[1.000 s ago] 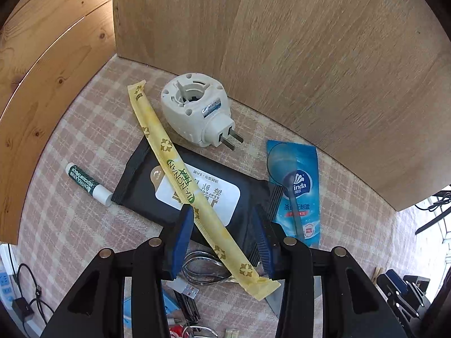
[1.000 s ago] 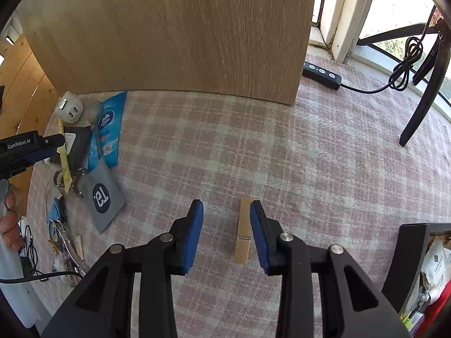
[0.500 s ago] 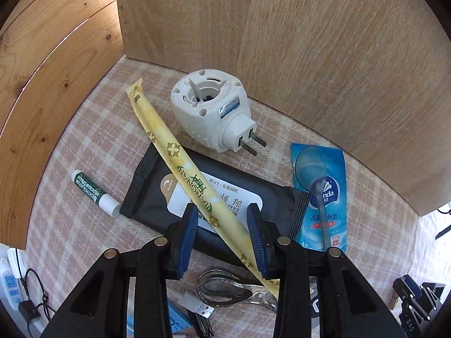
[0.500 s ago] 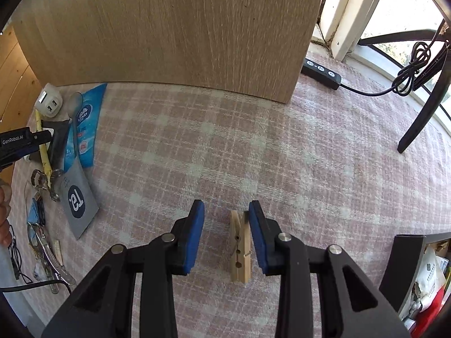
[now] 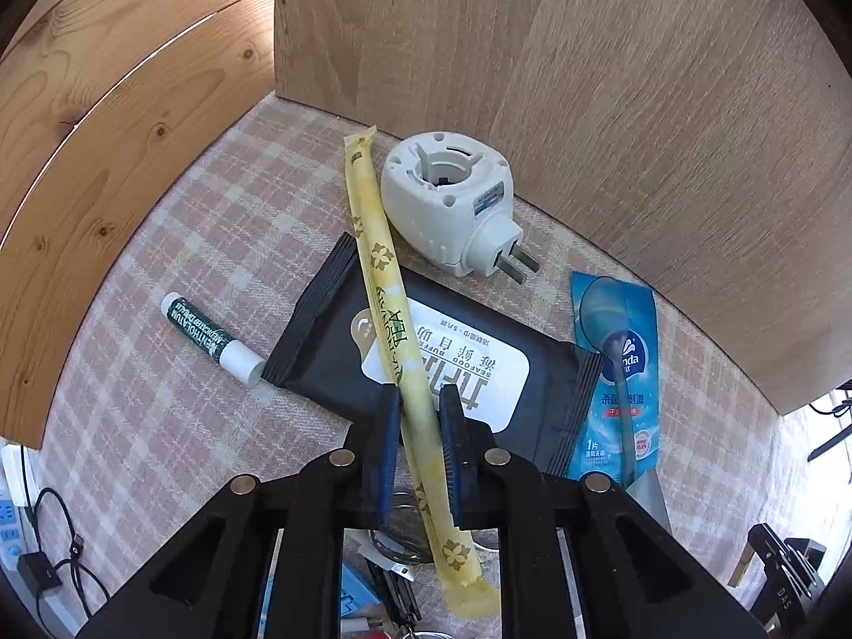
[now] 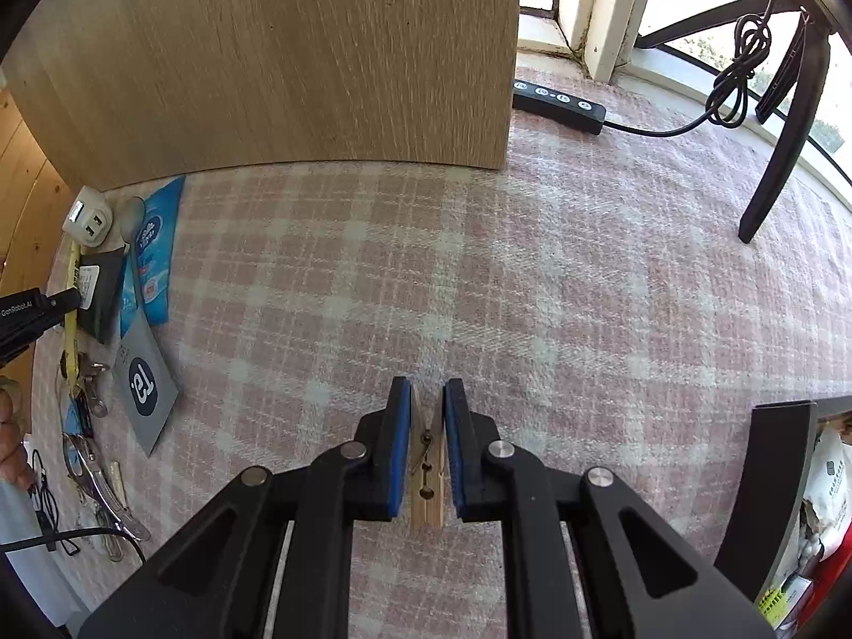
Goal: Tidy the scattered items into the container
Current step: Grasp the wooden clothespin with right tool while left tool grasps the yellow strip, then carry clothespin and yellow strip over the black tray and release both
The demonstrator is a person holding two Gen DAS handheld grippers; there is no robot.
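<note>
Both jaws have just closed, the left gripper (image 5: 418, 428) clamping the long yellow tea sachet (image 5: 396, 330), the right gripper (image 6: 427, 428) the wooden clothespin (image 6: 427, 471), both ready for the container.

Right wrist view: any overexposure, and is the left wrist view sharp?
Right wrist view: window at top right is blown out white, tablecloth evenly lit; fisheye bends the wooden panel's bottom edge. Left wrist view: sharp, print on the yellow tea stick is legible.
</note>
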